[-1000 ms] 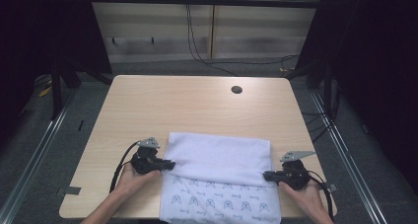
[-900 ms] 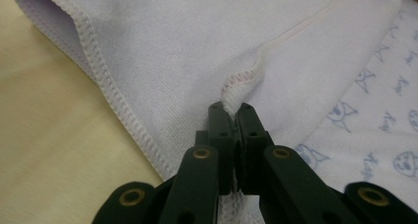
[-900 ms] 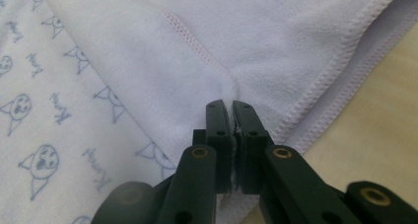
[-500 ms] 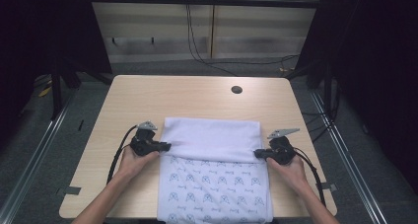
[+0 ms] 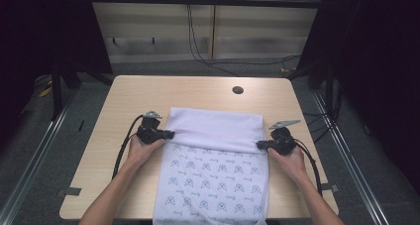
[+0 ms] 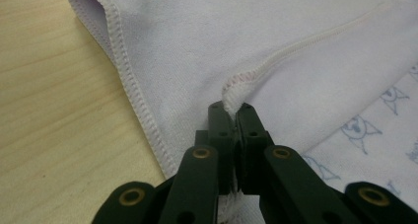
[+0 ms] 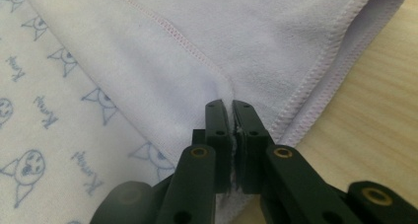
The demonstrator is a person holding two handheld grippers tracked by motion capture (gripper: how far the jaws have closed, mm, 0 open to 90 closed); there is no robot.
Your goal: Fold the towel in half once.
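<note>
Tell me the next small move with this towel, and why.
Probably draw both hands on toward the near edge. The left gripper and right gripper each pinch a corner of the towel, whose folded flap covers only the far part of the printed side.

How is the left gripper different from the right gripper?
The left gripper pinches the towel's left edge; the right gripper pinches its right edge. The left gripper sits a little farther up the table than the right gripper. The left gripper's grey plate lies above its body; the right gripper's sticks out sideways. Both are shut on the folded-over edge.
</note>
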